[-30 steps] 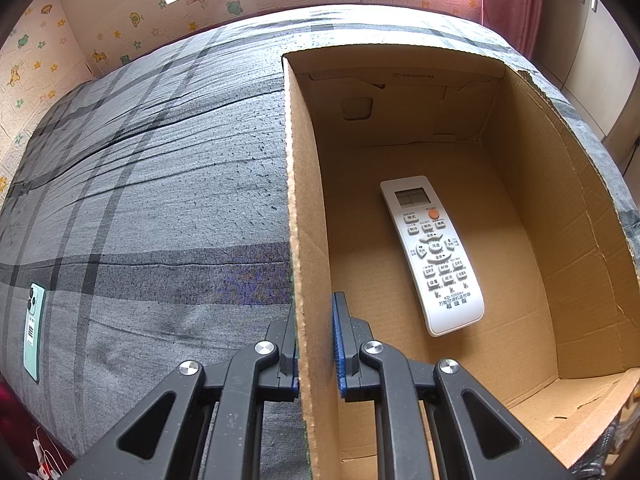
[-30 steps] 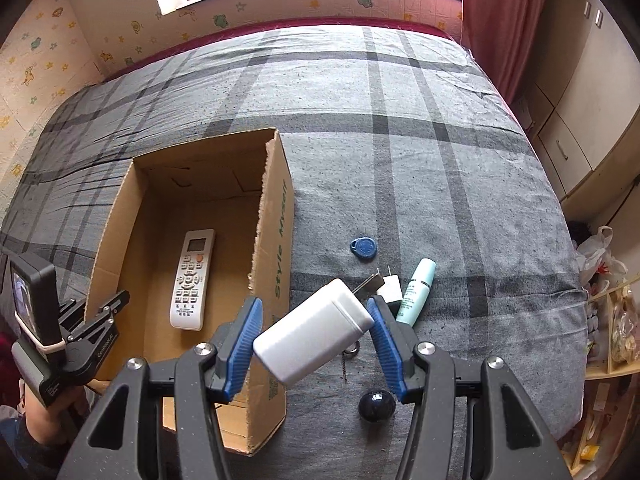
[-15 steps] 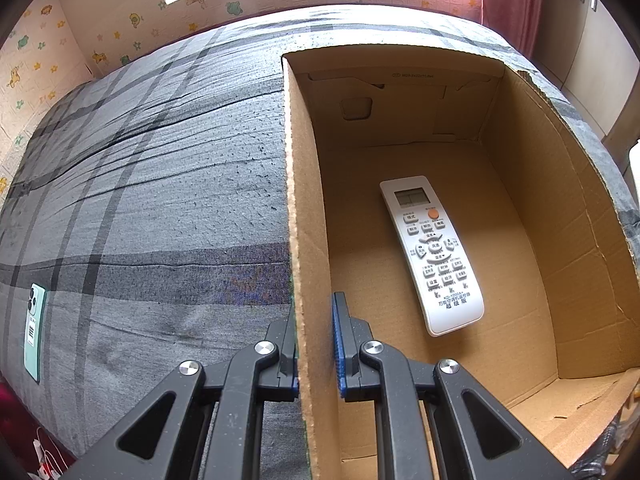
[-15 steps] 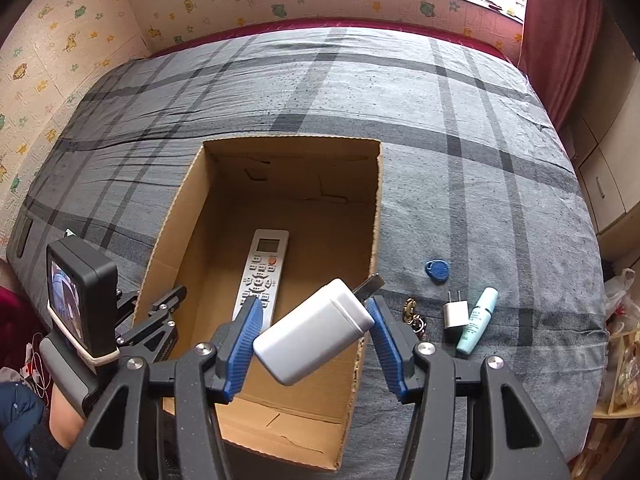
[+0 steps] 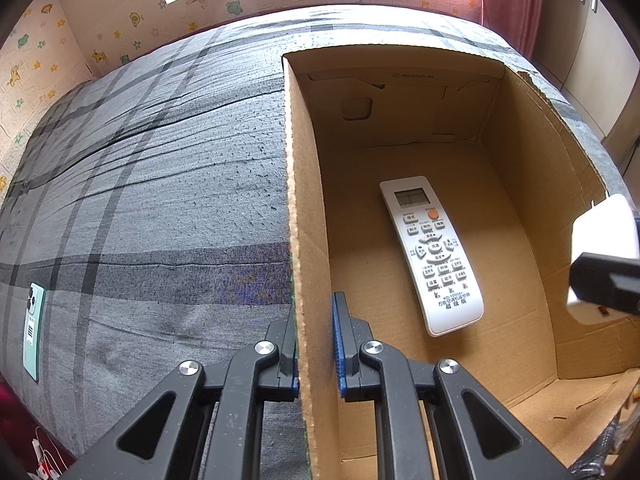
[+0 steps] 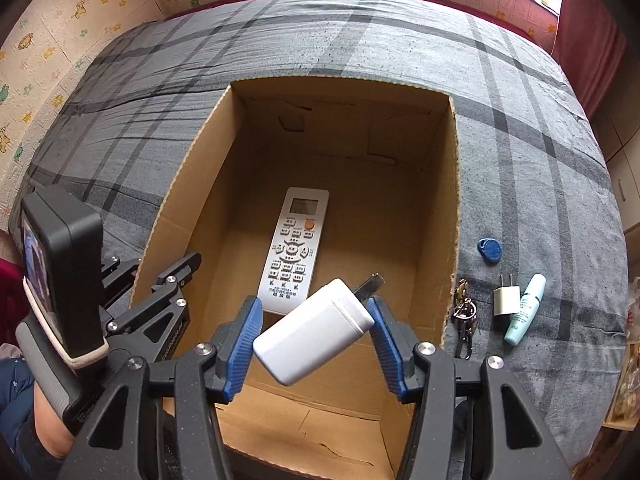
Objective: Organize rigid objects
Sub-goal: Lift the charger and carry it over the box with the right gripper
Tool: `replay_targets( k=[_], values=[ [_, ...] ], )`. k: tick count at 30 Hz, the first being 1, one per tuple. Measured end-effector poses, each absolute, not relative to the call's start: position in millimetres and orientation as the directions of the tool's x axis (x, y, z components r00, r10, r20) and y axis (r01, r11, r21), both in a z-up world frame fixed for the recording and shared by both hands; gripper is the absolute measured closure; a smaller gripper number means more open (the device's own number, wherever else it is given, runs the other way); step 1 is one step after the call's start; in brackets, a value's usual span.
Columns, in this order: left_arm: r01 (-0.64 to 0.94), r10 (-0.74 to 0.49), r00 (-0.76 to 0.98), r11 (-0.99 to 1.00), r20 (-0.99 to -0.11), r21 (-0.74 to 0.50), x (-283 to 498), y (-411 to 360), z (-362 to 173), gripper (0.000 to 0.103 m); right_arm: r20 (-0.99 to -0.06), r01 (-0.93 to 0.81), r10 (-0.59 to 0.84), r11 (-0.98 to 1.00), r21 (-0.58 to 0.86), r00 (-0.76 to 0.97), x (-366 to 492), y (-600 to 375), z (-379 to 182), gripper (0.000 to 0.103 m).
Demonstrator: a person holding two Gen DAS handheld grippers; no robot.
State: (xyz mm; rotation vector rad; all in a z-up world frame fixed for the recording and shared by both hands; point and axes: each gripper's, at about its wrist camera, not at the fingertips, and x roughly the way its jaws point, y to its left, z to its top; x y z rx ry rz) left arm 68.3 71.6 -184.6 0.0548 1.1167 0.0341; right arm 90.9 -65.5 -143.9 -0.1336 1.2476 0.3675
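Grey plaid bed (image 6: 520, 128) carries the cardboard box (image 6: 454, 200), its left wall pinched by the left tongs (image 5: 316, 344), while the right tongs (image 6: 316, 340), clamping the white bottle (image 6: 312, 332), have swung from the bedspread to above the remote (image 6: 294, 248), ready for release.

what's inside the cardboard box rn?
One white remote lies face up on the floor of the cardboard box. The white bottle in the right gripper hangs above and hides part of the near floor.
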Motion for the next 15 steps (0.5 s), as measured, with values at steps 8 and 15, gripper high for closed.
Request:
replay_targets(
  k=[8, 15],
  values=[
    [0.000, 0.056, 0.438, 0.998, -0.897, 0.063, 68.1, 70.7, -184.9, 0.090, -0.967, -0.352, 0.167, 0.932, 0.091, 0.193, 89.2, -57.6, -181.0, 0.045],
    [-0.002, 0.055, 0.437, 0.998, -0.898, 0.060, 68.8, 69.6, -185.6, 0.089, -0.978, -0.378, 0.129, 0.924, 0.058, 0.166, 86.2, -49.0, -197.1, 0.045]
  ],
)
